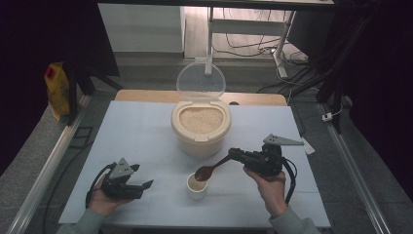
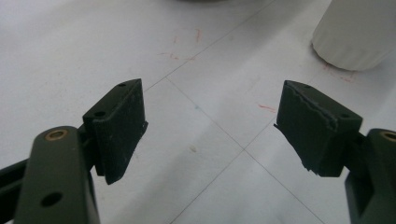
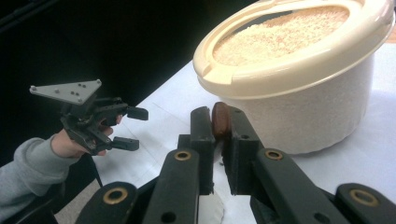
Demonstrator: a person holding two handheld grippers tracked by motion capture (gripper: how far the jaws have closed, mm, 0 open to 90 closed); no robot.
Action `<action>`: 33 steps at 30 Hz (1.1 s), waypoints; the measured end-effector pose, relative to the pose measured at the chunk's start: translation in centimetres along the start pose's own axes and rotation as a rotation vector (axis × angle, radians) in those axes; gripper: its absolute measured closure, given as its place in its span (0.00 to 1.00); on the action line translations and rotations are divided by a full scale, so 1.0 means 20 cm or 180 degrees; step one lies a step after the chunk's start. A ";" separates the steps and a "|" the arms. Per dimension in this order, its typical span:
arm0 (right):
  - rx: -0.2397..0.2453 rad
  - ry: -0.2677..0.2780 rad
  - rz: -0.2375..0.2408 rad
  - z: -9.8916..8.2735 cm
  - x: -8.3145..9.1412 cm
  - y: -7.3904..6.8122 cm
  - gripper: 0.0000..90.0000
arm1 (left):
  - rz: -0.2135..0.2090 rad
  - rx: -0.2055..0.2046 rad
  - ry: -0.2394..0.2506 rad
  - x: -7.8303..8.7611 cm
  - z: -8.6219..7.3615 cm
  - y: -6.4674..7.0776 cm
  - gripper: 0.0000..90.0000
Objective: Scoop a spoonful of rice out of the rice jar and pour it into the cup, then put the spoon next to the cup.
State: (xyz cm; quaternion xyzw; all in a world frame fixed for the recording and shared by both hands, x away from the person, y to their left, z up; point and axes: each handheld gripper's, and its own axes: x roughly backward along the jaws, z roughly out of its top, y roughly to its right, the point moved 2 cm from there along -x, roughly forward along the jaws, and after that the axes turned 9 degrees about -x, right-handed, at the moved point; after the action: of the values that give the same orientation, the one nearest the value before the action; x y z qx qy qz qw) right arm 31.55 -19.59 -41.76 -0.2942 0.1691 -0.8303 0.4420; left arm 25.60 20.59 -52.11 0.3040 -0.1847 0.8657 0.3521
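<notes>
While the right gripper (image 1: pixel 237 155) clamps the handle of a brown wooden spoon (image 1: pixel 210 170) between its closed jaws, the bowl of that spoon hangs over the rim of a small white cup (image 1: pixel 197 187) that stands on the pale table (image 1: pixel 146 131) near the person's edge. From the high view the spoon slants down and to the left from the jaws, its handle end pinched and its bowl at the cup's mouth. The right gripper view shows the end of the brown handle wedged tight between the two black pads, with the cream tub (image 3: pixel 308 88) just beyond, its mouth full of pale rice (image 3: pixel 285 32). That tub sits at the middle of the table behind the cup, and its clear round lid (image 1: pixel 200 80) stands tipped up at the back. The left gripper (image 1: pixel 144 186) rests low on the table to the left of the cup, well apart from it, held in the person's left hand (image 1: pixel 104 200); its jaws stand wide with bare table between them, and the cup shows at the upper right corner of the left gripper view. A yellow bag (image 1: pixel 57 90) stands on the floor off the table's far left.
</notes>
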 end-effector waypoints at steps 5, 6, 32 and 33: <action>-0.0025 0.0085 0.0017 0.02 0.06 0.01 0.92 | 0.0001 -0.0003 -0.0007 0.00 0.00 0.00 0.26; -0.0033 0.0103 0.0020 0.03 0.08 0.02 0.92 | 0.0000 -0.0005 -0.0008 0.00 0.00 0.00 0.26; -0.0189 -0.0249 -0.0126 0.00 0.29 0.13 0.92 | -0.0007 -0.0014 -0.0018 -0.02 0.01 0.00 0.26; -0.0198 -0.0285 -0.0118 -0.01 0.28 0.13 0.92 | -0.0006 -0.0017 -0.0020 -0.02 0.01 0.00 0.26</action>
State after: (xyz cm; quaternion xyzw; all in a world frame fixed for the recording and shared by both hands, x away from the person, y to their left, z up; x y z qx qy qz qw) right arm 30.61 -25.67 -41.37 -0.3478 0.1695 -0.8187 0.4242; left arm 25.84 20.33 -52.16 0.3060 -0.1877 0.8639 0.3532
